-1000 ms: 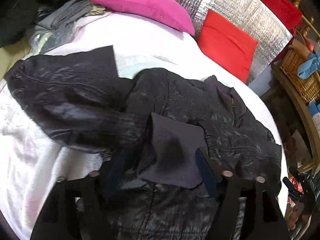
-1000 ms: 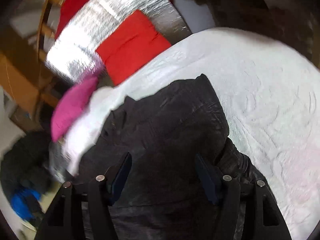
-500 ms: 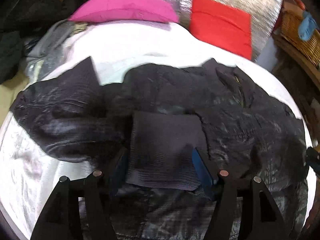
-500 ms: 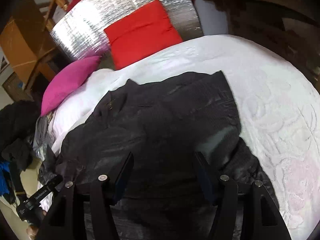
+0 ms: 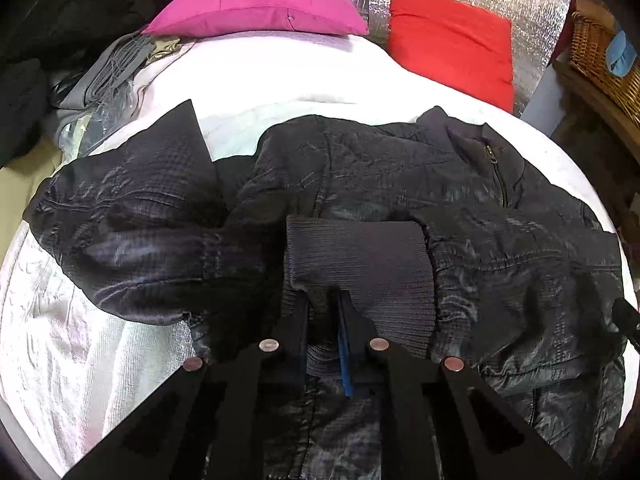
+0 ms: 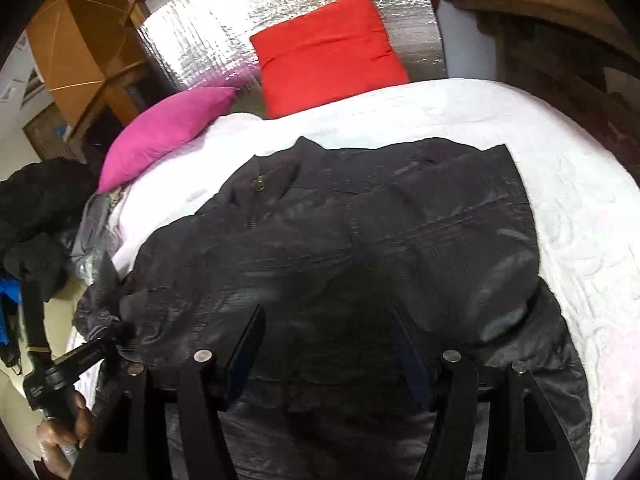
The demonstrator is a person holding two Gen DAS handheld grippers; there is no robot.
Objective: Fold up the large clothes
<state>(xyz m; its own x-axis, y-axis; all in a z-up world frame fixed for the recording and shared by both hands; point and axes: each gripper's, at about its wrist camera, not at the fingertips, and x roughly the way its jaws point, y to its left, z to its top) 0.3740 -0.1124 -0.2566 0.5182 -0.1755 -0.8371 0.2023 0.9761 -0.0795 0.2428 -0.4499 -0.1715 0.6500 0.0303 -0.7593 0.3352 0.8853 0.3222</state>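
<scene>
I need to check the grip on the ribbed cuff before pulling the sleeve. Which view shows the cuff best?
The left wrist view: the cuff lies centred just ahead of the left tongs, which are closing with its near edge between them. The right wrist view shows only the jacket body; I cannot make out the cuff there.

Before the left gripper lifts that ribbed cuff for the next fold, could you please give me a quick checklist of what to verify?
1. Left gripper closing on the ribbed cuff, cloth between its jaws: ok.
2. Grip firm enough to lift: cannot tell.
3. Right gripper open, holding nothing, above the jacket: ok.
4. Jacket zipped at the collar: ok.
5. Other sleeve folded in: not ok, it lies spread on the white bedspread.
</scene>
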